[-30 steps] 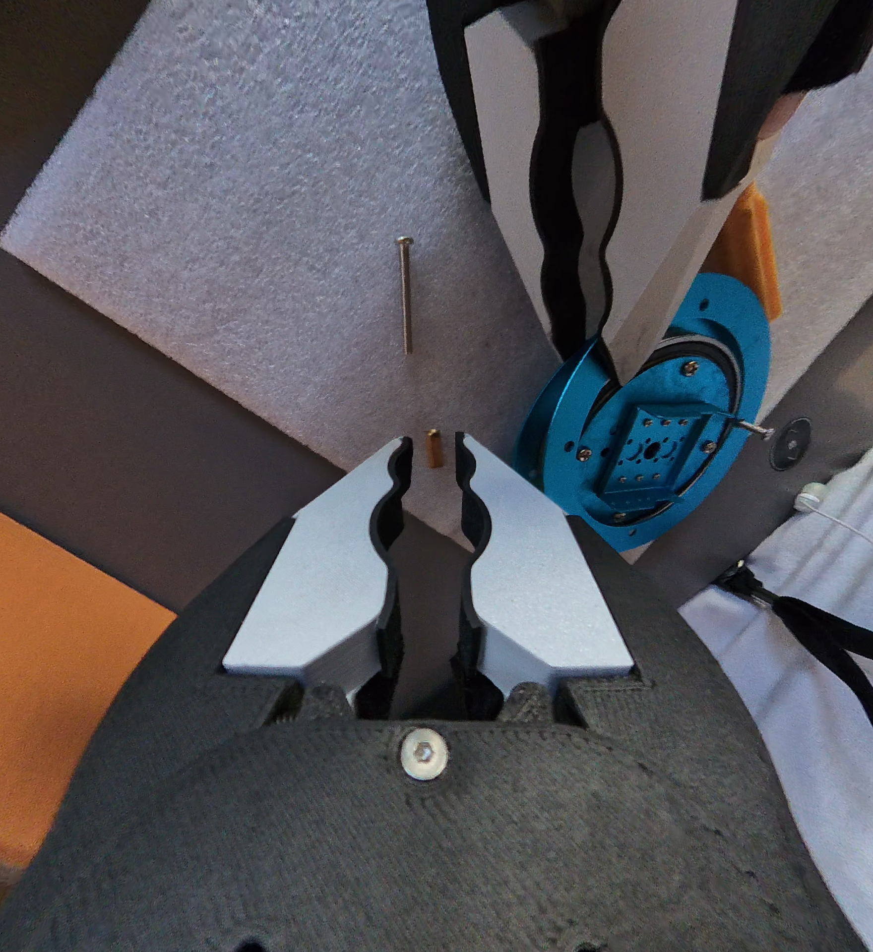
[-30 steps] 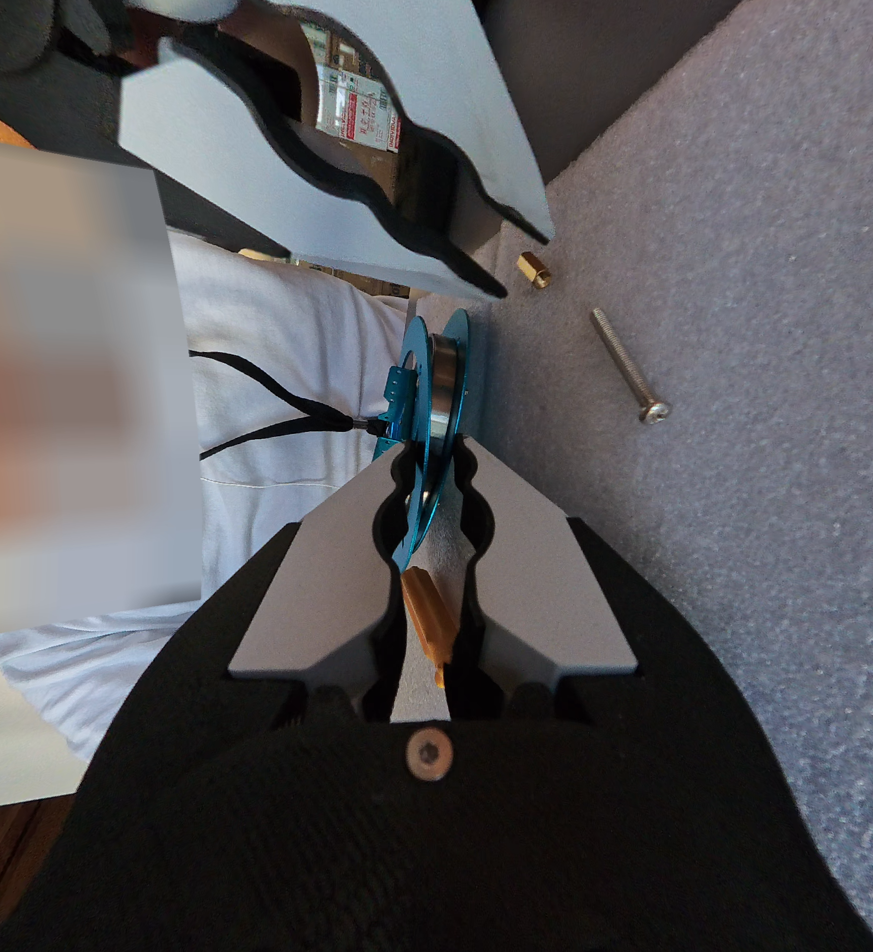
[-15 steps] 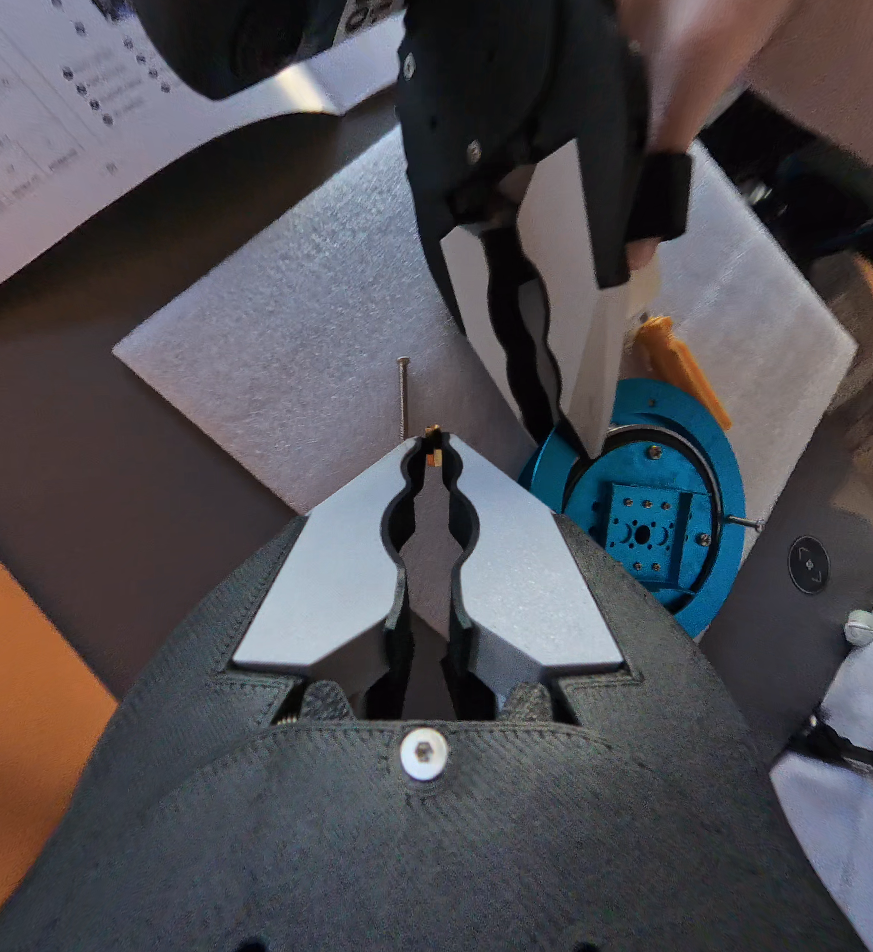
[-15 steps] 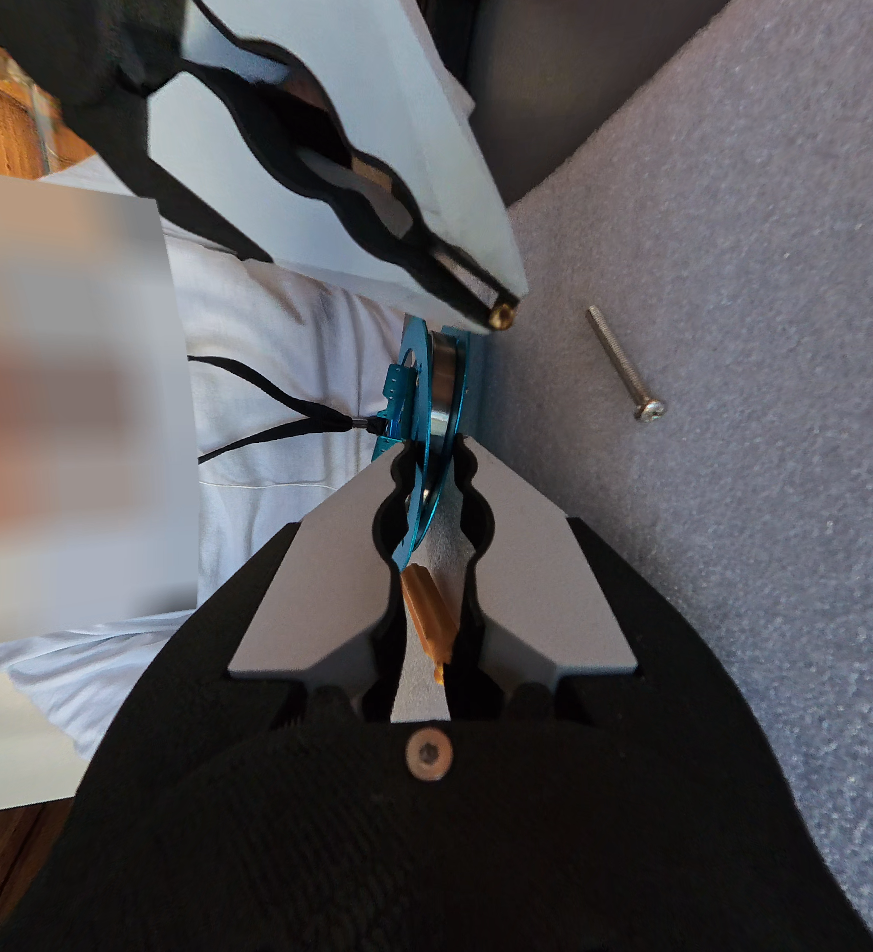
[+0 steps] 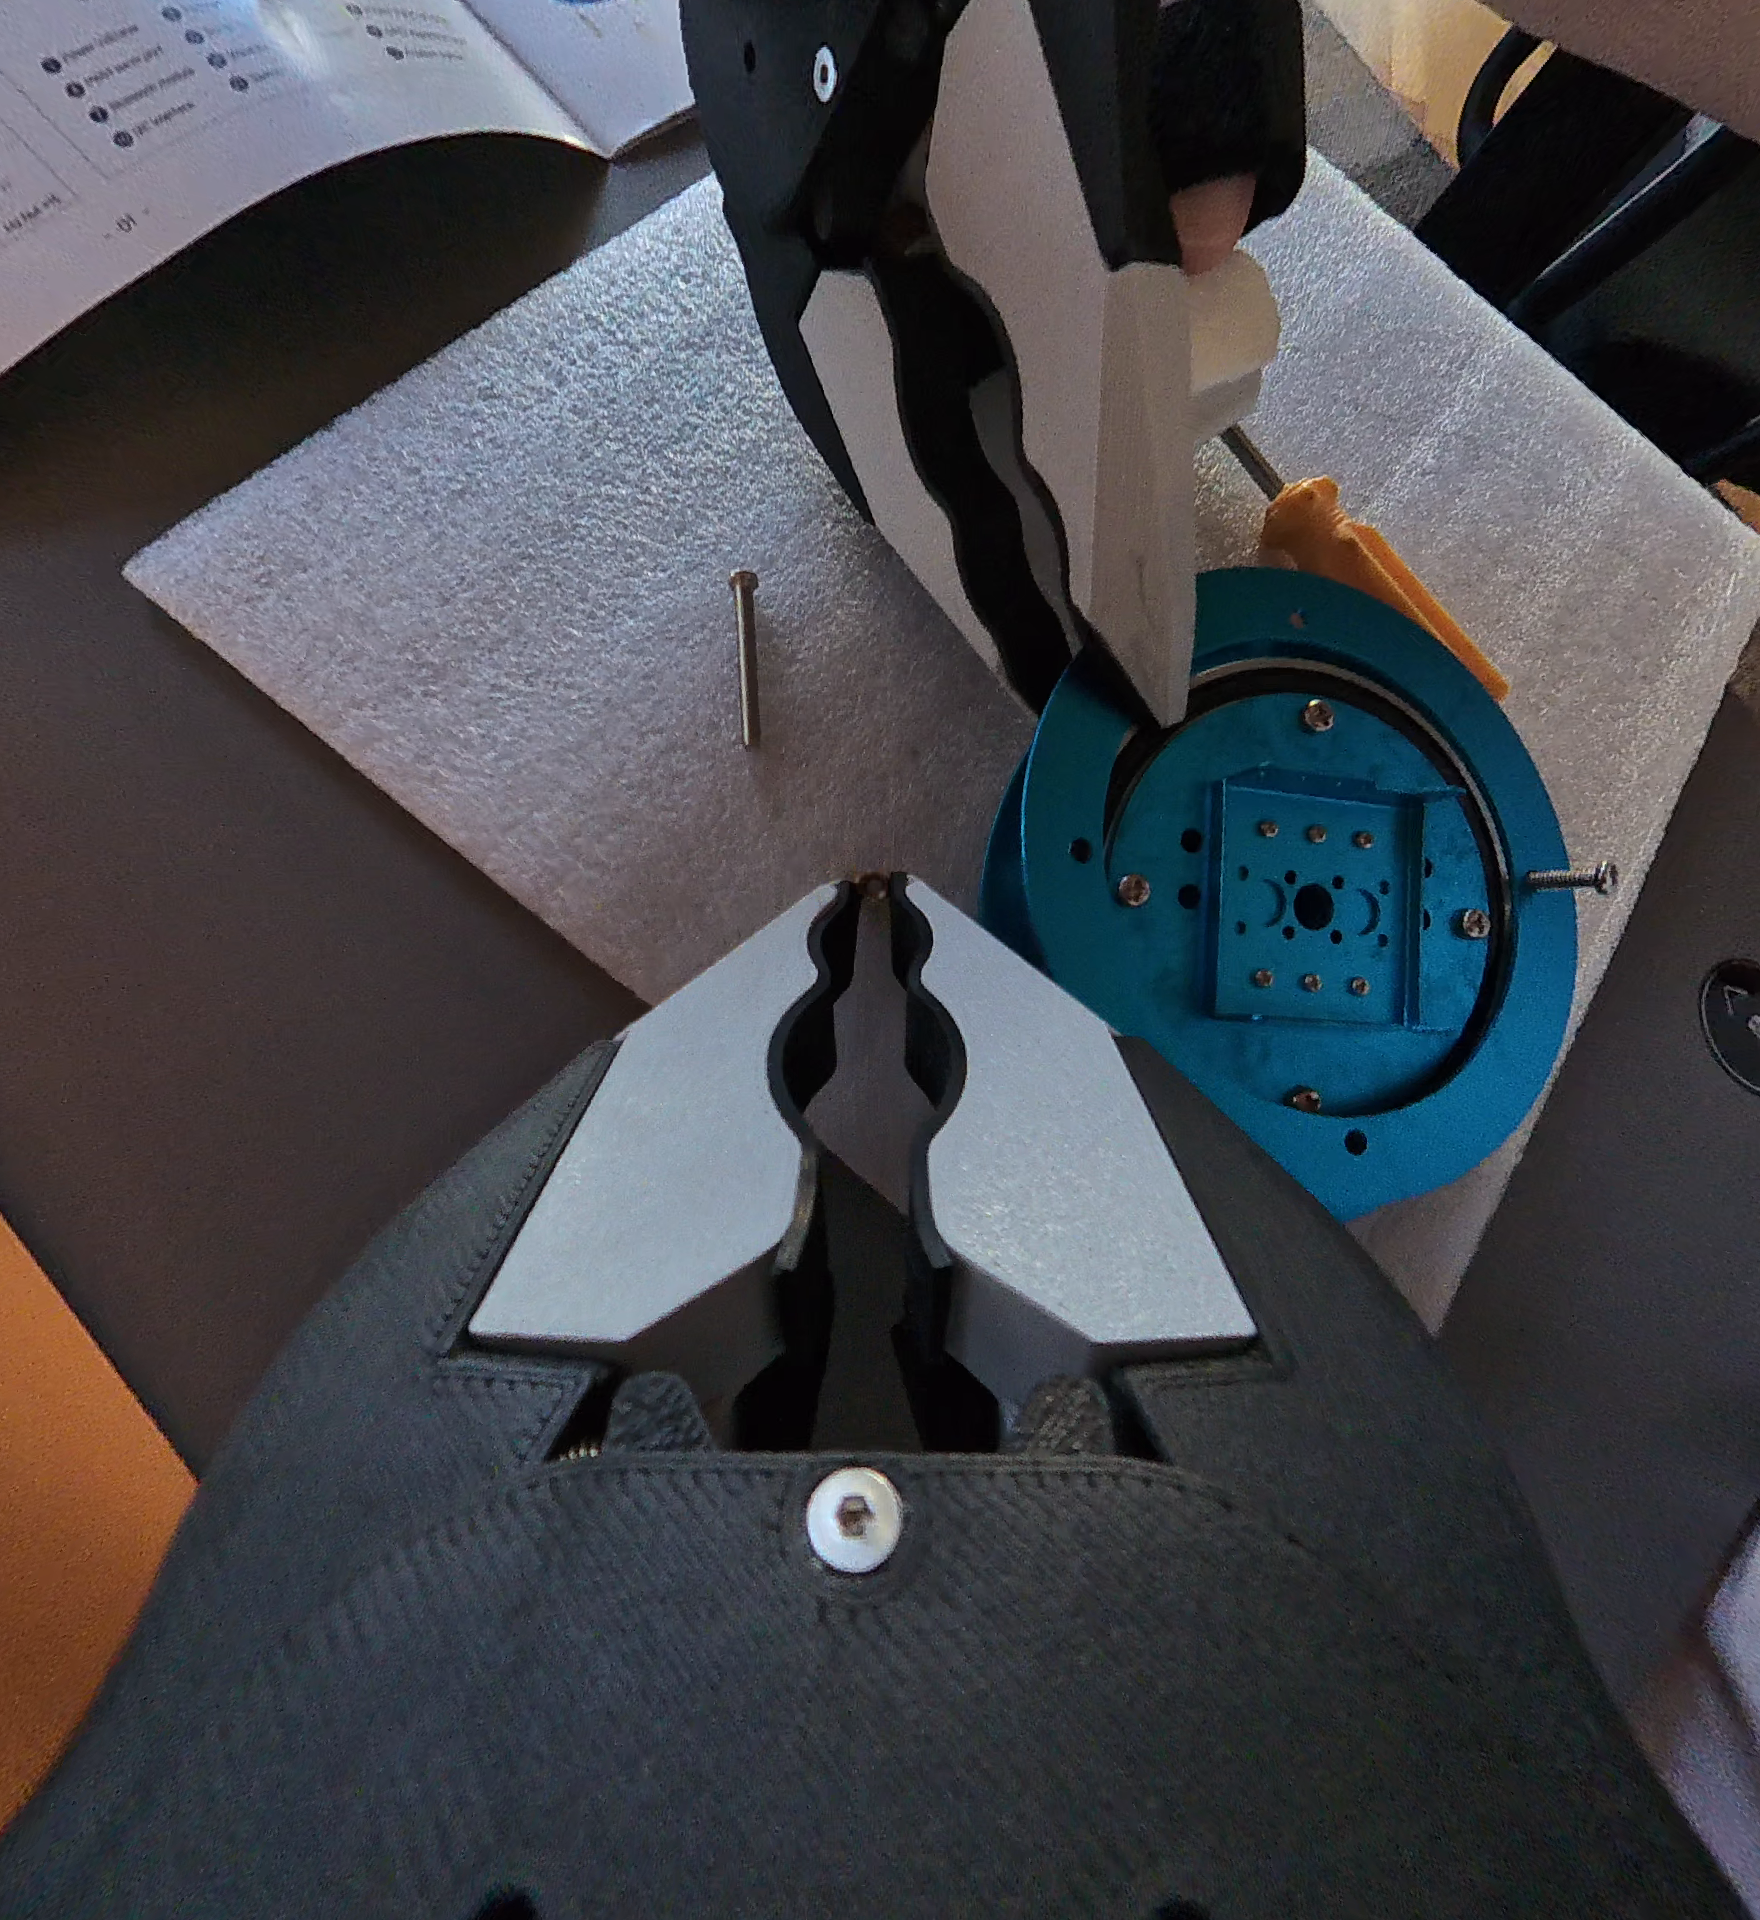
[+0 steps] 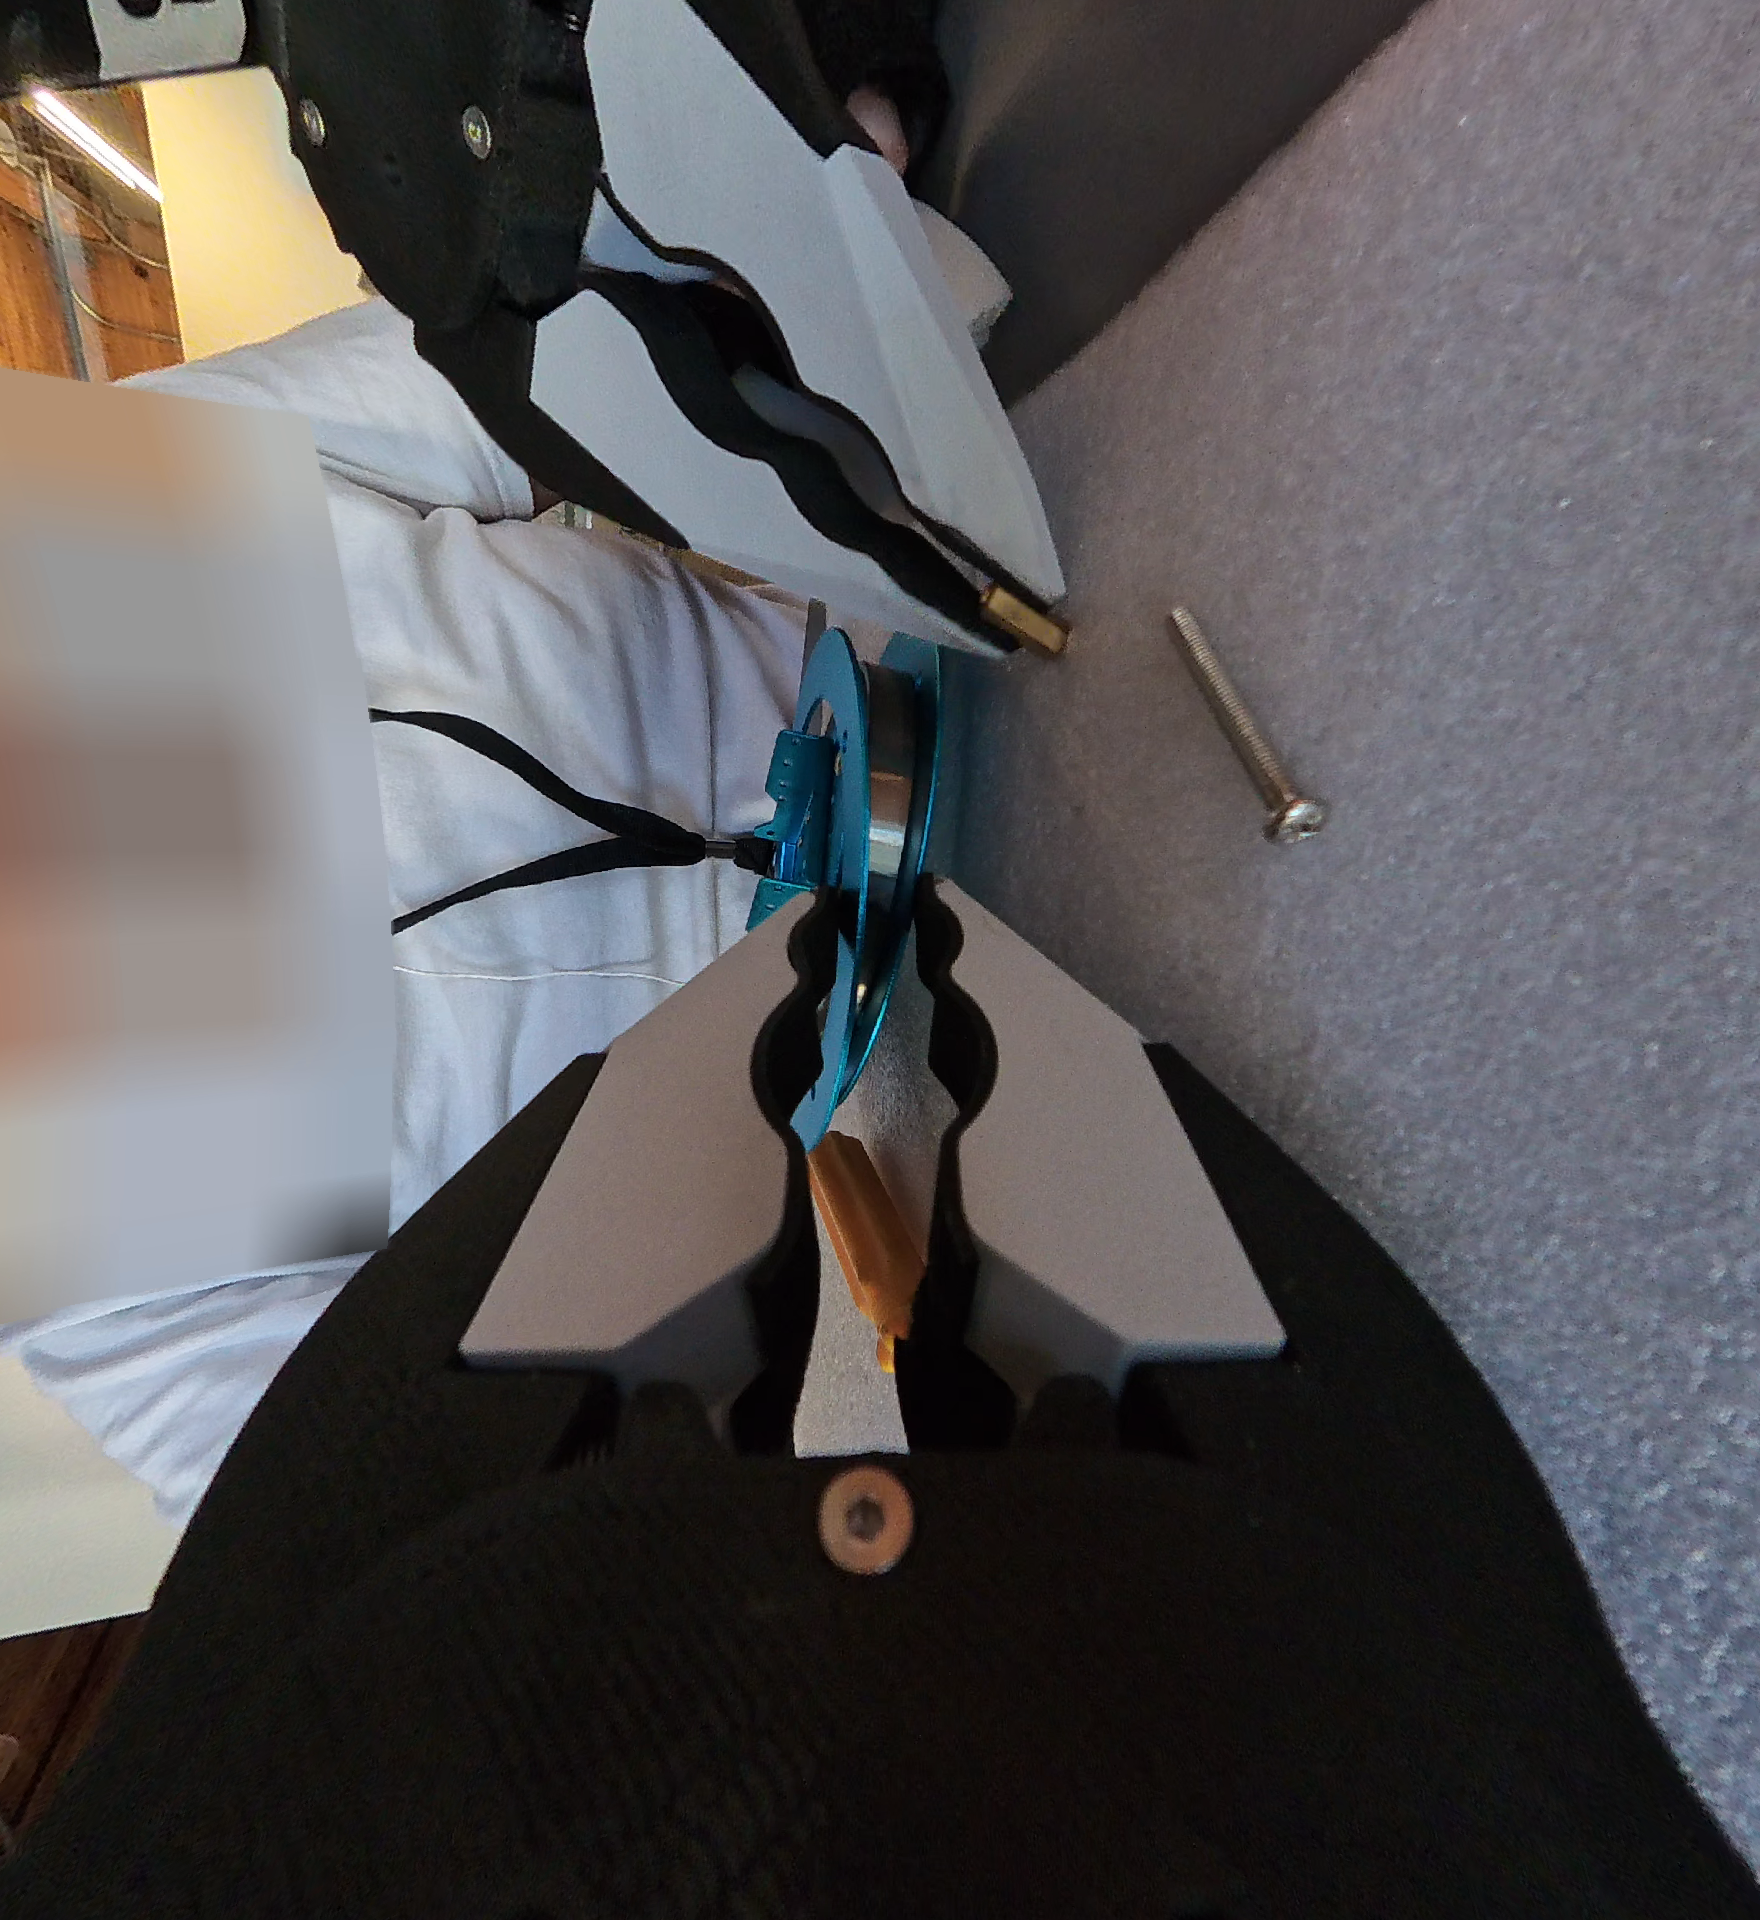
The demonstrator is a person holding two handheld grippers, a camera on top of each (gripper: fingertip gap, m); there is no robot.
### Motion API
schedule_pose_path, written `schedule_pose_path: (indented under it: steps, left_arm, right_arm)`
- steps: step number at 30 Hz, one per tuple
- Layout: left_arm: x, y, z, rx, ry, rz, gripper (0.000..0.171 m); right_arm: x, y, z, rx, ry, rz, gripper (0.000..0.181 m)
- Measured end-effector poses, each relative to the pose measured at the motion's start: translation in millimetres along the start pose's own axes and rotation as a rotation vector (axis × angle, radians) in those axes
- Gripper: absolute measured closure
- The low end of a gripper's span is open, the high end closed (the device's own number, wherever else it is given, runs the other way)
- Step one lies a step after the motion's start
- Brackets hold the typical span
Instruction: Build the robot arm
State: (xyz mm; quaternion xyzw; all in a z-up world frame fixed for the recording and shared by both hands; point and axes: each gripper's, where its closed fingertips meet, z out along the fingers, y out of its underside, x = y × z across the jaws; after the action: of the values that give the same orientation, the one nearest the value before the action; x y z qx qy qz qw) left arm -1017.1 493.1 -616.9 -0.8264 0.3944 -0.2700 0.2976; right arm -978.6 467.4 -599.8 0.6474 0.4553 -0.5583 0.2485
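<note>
My left gripper (image 5: 872, 883) is shut on a small brass standoff (image 5: 872, 885), held above the white foam pad (image 5: 502, 540). The standoff also shows in the right wrist view (image 6: 1023, 620), pinched at the tips of the left gripper (image 6: 1011, 613). My right gripper (image 6: 871, 904) is shut on the rim of a blue round metal assembly (image 6: 860, 821); in the left wrist view the right gripper (image 5: 1115, 686) grips that blue assembly (image 5: 1291, 904) at its upper left edge. A long screw (image 5: 745, 657) lies on the foam, also in the right wrist view (image 6: 1242, 727).
An orange-handled screwdriver (image 5: 1375, 582) lies on the foam behind the blue assembly. A small screw (image 5: 1572, 879) sticks out of the assembly's right side. An open booklet (image 5: 180, 114) lies at the back left. A dark table (image 5: 128, 831) surrounds the foam. A person in white sits close by (image 6: 564, 665). There is about 6 centimeters between the tips of the two grippers. My left gripper's tips are some 5 centimeters from the long screw (image 5: 745, 657). It turns up in the right wrist view (image 6: 1233, 678) as well.
My left gripper closed on the brass standoff, which lay on the foam a second ago, and lifted it away from the pad. My right gripper kept its hold on the blue assembly.
</note>
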Motion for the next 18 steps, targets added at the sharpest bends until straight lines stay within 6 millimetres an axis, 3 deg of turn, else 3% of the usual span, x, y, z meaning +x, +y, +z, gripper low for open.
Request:
schedule_pose_path:
  steps: [18]
  left_arm:
    - [-1.4,-2.2,3.9,-0.009,-0.047,0.091,0.167]
  right_arm:
    - [1.1,1.2,-2.3,0.009,0.006,0.011,0.169]
